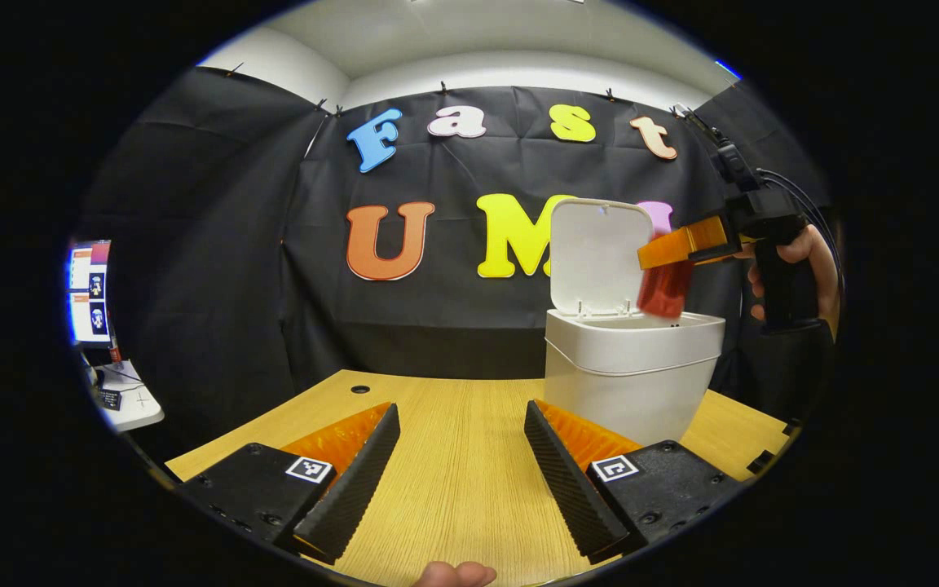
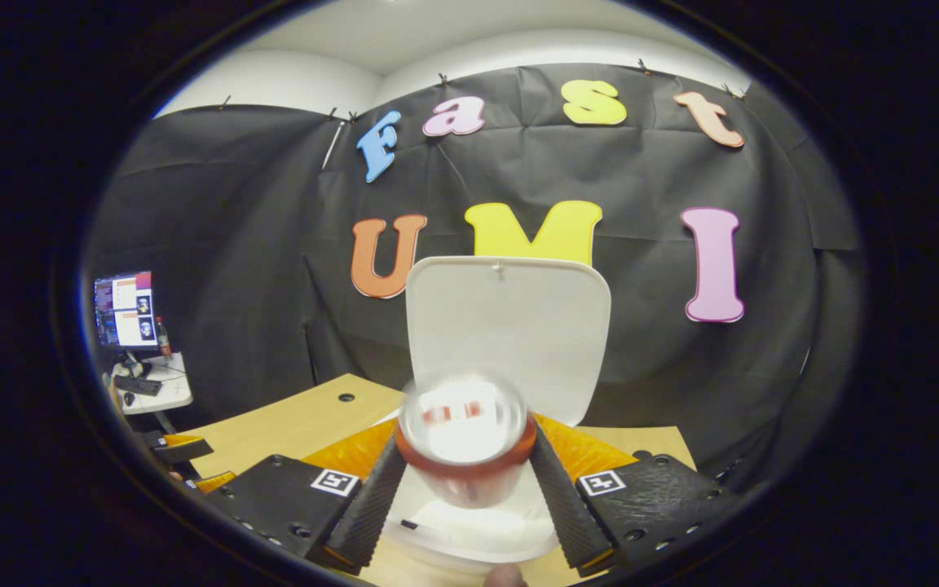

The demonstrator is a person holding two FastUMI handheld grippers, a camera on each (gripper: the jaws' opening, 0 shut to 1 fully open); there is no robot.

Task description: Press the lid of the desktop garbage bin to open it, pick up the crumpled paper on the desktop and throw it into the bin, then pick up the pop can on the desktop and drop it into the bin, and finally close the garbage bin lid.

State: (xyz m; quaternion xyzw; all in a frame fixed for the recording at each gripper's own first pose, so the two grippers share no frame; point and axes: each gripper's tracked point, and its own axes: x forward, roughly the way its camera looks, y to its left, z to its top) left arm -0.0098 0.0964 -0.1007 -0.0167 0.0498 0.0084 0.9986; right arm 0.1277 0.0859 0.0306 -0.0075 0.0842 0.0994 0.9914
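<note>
The white desktop bin (image 1: pixel 632 367) stands on the wooden table (image 1: pixel 453 481) with its lid (image 1: pixel 600 253) swung upright. My right gripper (image 1: pixel 665 249) hovers over the bin's mouth, held by a hand (image 1: pixel 808 249). A red pop can (image 1: pixel 665 289) hangs blurred just under its fingers, above the opening. In the right gripper view the can (image 2: pixel 465 432) is smeared between my right gripper's (image 2: pixel 467 444) sharp fingers, over the bin's rim (image 2: pixel 469 534) and before the lid (image 2: pixel 510 326). My left gripper (image 1: pixel 461 412) is open low over the table, left of the bin, with nothing in it.
A side table with a lit monitor (image 1: pixel 88 289) stands at the far left beyond the table's edge. A cable hole (image 1: pixel 360 389) sits near the table's back edge. The left gripper (image 2: pixel 180 448) peeks in at the lower left of the right gripper view.
</note>
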